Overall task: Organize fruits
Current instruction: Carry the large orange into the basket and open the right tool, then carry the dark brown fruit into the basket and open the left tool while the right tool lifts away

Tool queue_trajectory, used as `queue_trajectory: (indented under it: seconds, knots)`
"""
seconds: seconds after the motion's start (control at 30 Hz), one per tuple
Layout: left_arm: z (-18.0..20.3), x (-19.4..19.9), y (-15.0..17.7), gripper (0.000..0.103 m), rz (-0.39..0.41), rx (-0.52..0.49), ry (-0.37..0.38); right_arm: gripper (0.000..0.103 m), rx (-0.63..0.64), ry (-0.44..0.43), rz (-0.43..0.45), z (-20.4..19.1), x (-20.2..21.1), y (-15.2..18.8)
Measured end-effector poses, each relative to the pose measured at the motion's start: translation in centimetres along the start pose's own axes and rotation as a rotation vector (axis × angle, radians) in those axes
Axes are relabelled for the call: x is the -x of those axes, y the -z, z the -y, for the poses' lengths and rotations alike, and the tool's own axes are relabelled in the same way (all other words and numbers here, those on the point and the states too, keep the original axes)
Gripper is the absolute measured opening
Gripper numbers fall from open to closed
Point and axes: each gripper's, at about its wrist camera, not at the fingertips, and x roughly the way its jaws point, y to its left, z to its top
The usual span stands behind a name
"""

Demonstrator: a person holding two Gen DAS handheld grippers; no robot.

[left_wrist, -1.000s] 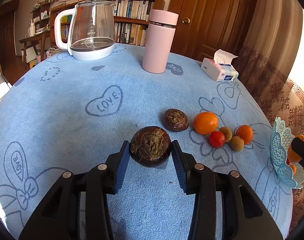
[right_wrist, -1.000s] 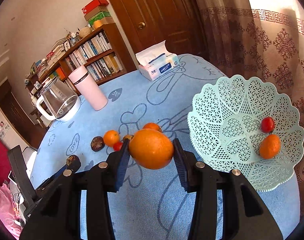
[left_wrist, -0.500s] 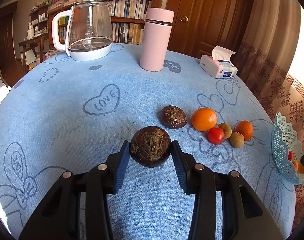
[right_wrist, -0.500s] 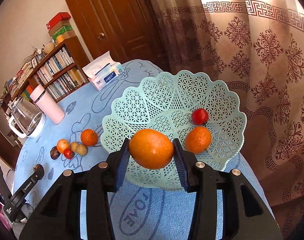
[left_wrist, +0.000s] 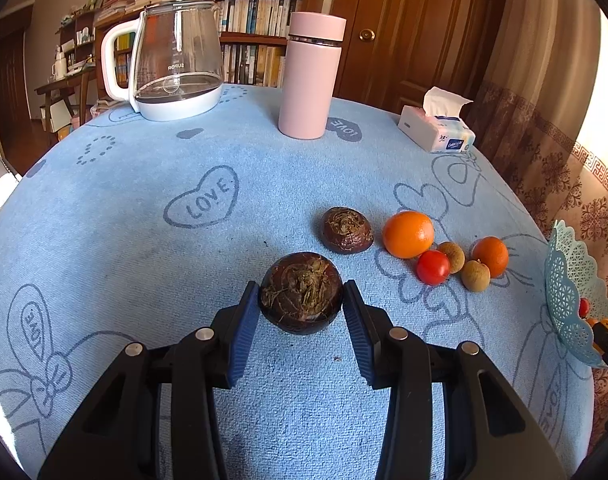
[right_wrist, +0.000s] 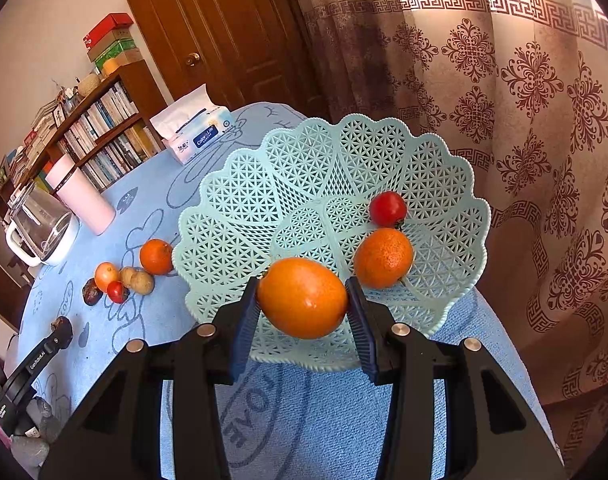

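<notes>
- Right gripper [right_wrist: 302,300]: the blue-padded fingers [right_wrist: 244,322] stand about half spread and are closed against both sides of a large orange [right_wrist: 302,298], which they hold clear of the worktop [right_wrist: 312,420].
- The large orange hangs over the near rim of the mint lattice basket [right_wrist: 304,160], not yet inside the bowl.
- Within the basket, beyond the held fruit, lie a smaller orange [right_wrist: 384,257] and a red tomato [right_wrist: 388,209], the two just beside each other.
- Left gripper [left_wrist: 301,300]: its fingers [left_wrist: 244,330] are set to a like width and bracket a dark brown, rough-skinned round fruit [left_wrist: 301,291]; the pads appear to touch it, and the grasp reads as closed. Whether the fruit is lifted or rests on the blue cloth cannot be told.
- Left of the basket, on the worktop, a loose cluster waits: a second dark fruit [left_wrist: 347,230], an orange [left_wrist: 408,234], a cherry tomato [left_wrist: 432,267], two small tan fruits [left_wrist: 475,275] and a tangerine [left_wrist: 490,256].
- Step in hand, as a judgement: delivery of the large orange into the basket, with the dark fruit queued next.
- Next move calls for carrying the orange forward over the bowl's open left part, lowering it clear of the two fruits there, then spreading the fingers.
- Well behind the basket stand a tissue box [right_wrist: 197,136], a pink flask [right_wrist: 81,200] and a glass kettle [right_wrist: 39,226].
</notes>
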Motion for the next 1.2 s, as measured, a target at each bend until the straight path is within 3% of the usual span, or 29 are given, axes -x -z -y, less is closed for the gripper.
queue_trajectory:
  seconds: [0.17, 0.23, 0.43, 0.7, 0.77, 0.93, 1.2]
  knots:
    - [0.0, 0.0, 0.0, 0.043, 0.000, -0.001, 0.000, 0.046, -0.017, -0.013, 0.003, 0.2, 0.2, 0.0]
    - [0.0, 0.0, 0.0, 0.043, 0.000, -0.003, -0.001, 0.054, -0.025, -0.018, 0.009, 0.2, 0.5, -0.1]
    - [0.2, -0.2, 0.1, 0.043, -0.002, -0.013, -0.008, 0.054, -0.034, -0.017, 0.039, 0.4, 1.2, -0.1]
    - [1.3, -0.1, 0.4, 0.043, 0.011, -0.061, -0.027, 0.054, 0.011, 0.064, 0.167, 0.3, 3.2, 0.0]
    - [1.7, -0.1, 0.4, 0.043, 0.010, -0.074, -0.029, 0.059, 0.035, 0.099, 0.212, 0.4, 3.8, 0.1]
    - [3.5, 0.9, 0.3, 0.043, 0.006, -0.105, 0.017, 0.067, 0.028, 0.163, 0.288, 1.5, 4.7, 0.4]
    - [9.8, 3.4, 0.3, 0.043, 0.033, -0.224, 0.151, 0.068, -0.069, 0.170, 0.315, 3.8, 4.8, 0.5]
